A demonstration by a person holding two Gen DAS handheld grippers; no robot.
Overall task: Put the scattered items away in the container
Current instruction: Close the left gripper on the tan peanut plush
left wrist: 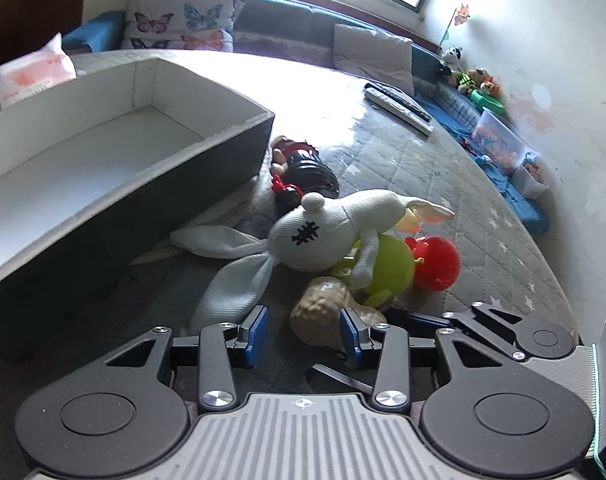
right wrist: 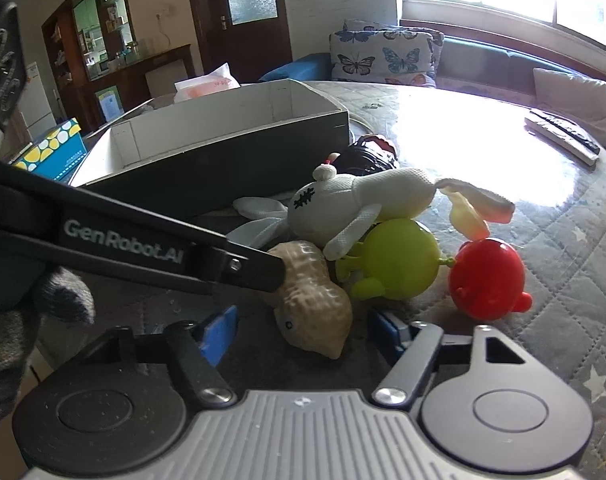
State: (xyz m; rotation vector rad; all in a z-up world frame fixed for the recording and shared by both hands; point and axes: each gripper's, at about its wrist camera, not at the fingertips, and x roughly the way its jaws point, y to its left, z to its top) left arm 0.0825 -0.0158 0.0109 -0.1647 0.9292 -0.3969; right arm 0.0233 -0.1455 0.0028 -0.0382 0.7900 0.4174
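So it's a round table with a grey quilted star-print cover. On it: open box, peanut toy, red toy (green one beside), remote.

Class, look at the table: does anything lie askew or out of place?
Yes. The white plush rabbit lies tipped over across the green toy, piled with the peanut toy and red toy beside the box, which holds nothing visible.
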